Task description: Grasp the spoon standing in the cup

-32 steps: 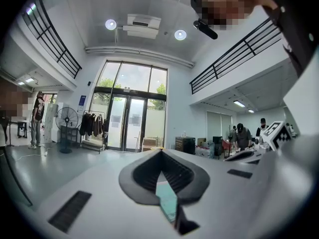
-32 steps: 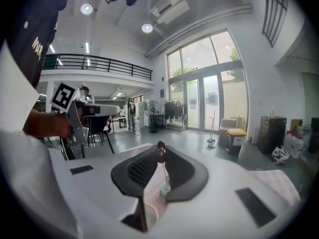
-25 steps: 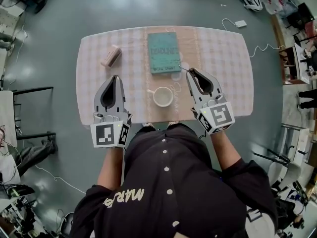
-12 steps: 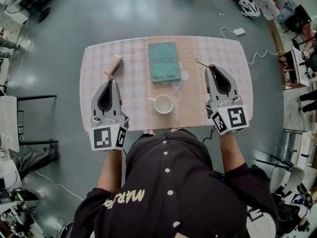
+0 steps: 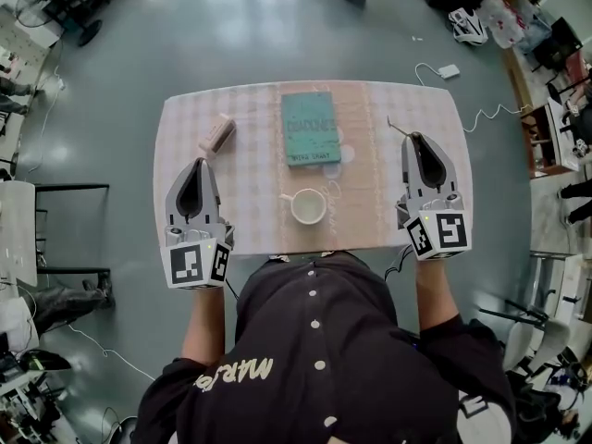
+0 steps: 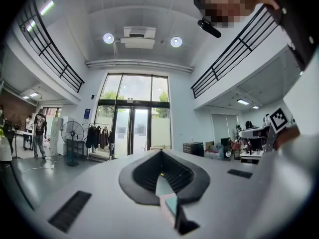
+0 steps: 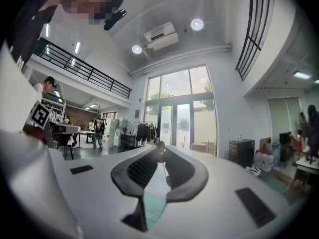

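A white cup [image 5: 306, 206] stands empty near the front middle of the table [image 5: 176, 118], which has a pink checked cloth. My right gripper [image 5: 413, 137] hovers to the right of the cup, shut on a thin metal spoon [image 5: 398, 126] that sticks out beyond its tips. In the right gripper view the spoon [image 7: 160, 151] is pinched between the jaw tips of the right gripper [image 7: 159, 152], and its thin shaft hangs down inside the jaws. My left gripper [image 5: 196, 162] is over the table's left part, well apart from the cup. In the left gripper view the left gripper [image 6: 160, 153] has its tips together and holds nothing.
A teal book [image 5: 310, 128] lies at the back middle of the table, behind the cup. A small pinkish box [image 5: 216, 133] lies at the back left, just beyond the left gripper. The person stands against the near table edge. Cables and furniture are on the floor to the right.
My right gripper has carried the spoon rightward, from beside the cup to the table's right side. The left gripper has drifted a little to the left.
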A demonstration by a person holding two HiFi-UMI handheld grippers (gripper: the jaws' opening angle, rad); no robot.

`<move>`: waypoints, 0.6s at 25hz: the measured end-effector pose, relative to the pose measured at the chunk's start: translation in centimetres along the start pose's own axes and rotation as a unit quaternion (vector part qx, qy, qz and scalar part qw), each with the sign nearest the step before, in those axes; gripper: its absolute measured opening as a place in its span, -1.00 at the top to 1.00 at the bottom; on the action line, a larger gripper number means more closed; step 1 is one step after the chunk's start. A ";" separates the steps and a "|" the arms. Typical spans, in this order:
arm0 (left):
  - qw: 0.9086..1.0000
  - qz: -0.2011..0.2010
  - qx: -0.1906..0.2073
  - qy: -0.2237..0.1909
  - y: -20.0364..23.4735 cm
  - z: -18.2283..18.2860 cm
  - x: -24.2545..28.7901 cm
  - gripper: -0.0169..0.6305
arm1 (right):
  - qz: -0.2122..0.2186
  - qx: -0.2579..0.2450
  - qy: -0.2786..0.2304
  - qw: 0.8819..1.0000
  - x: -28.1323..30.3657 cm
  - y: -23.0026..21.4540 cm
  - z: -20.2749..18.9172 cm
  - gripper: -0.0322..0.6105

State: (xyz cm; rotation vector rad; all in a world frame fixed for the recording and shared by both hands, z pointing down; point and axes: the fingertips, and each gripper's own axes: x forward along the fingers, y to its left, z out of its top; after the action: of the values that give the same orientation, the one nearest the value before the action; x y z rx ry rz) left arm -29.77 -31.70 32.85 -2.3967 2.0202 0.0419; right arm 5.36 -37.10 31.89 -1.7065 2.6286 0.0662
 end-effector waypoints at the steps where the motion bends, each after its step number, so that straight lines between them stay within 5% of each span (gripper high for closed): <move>1: 1.000 0.002 0.000 0.000 0.1 0.0 0.0 0.91 | -0.002 -0.001 -0.001 1.000 0.0 -0.1 0.1 0.74; 15: 1.000 0.012 -0.002 0.005 0.4 -0.4 0.2 0.91 | -0.023 0.006 -0.011 1.000 0.1 -1.6 0.2 0.74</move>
State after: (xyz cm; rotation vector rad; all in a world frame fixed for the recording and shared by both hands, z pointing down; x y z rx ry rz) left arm -30.12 -31.94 33.27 -2.3797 2.0547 0.0328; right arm 6.76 -37.86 31.67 -1.7497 2.5682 0.0681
